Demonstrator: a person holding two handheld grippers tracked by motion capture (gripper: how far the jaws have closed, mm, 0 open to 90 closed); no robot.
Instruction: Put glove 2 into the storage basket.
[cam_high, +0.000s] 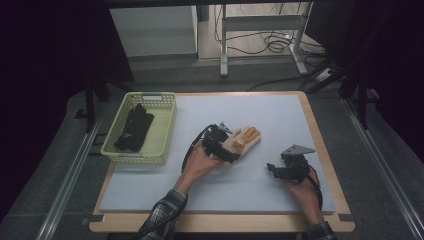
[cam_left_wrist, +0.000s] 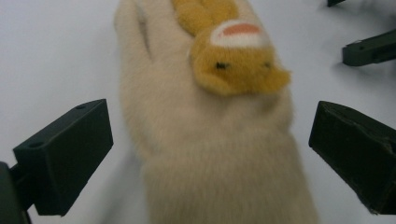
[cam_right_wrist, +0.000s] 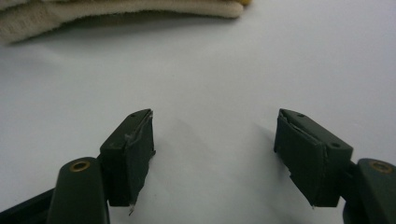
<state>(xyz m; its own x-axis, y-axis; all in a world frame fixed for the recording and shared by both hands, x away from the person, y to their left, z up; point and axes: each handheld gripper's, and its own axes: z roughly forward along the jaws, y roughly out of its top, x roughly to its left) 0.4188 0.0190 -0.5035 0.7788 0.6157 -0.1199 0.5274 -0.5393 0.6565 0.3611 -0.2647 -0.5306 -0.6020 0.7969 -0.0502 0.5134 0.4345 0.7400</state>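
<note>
Glove (cam_high: 243, 139) flat on pale-blue mat (cam_high: 280, 115)

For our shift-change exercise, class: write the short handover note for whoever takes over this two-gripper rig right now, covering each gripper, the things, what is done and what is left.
Left gripper: open, jaws on either side of the cream glove at its cuff end, not yet closed on it.
Right gripper: open, holding nothing, over bare mat near the glove's edge.
Things: the cream glove, with a yellow animal patch, lies flat mid-table. A dark item, probably another glove, lies in the yellow-green basket at the table's left.
Done: apparently the dark item is binned.
Left: probably grip the cream glove and move it to the basket.
</note>
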